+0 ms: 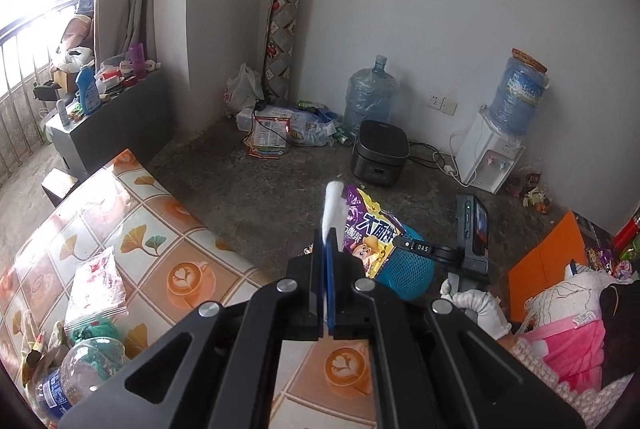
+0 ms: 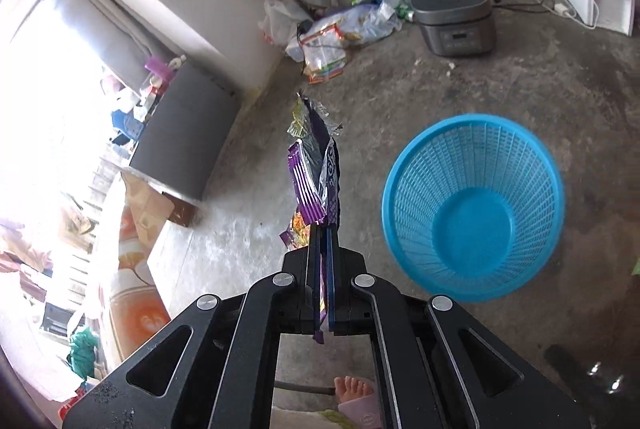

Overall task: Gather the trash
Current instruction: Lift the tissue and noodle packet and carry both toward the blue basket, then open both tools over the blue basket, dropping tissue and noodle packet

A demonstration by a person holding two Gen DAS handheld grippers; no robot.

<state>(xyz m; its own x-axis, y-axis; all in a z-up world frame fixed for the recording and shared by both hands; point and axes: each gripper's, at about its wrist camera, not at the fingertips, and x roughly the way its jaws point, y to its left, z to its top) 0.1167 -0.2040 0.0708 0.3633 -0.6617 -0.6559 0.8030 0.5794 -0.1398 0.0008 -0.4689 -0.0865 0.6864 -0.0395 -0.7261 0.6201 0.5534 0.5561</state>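
While both tongs are clamped on trash, neither piece is over the blue basket (image 2: 474, 207) yet. The right tongs (image 2: 325, 229) are pinched shut on a purple snack wrapper (image 2: 316, 173), which sticks up from the tips just left of the basket and above the bare floor (image 2: 520, 77). The left tongs (image 1: 329, 241) are closed tight on a small white wad (image 1: 334, 207), tissue or cotton by the look; it stands up from the tips, short of the basket.

Risks: the wrapper is gripped only at its lower edge, and a loose tail hangs below the jaws, so a quick swing could let the slick foil slide out onto the floor. Letting go now would likely miss, since the wrapper sits left of the rim. The wad is light and may cling to a pad instead of dropping. The basket is light plastic and empty; a knock on its rim could tip it.

Right wrist view shows the basket's empty inside and a bare foot (image 2: 352, 391) below the tongs. Left wrist view shows neither, but does show the worktop (image 1: 180, 213) with more trash near its left end: a clear bottle (image 1: 76, 377) and a white packet (image 1: 96, 285), plus the gloved hand (image 1: 480, 309) on the right tool.
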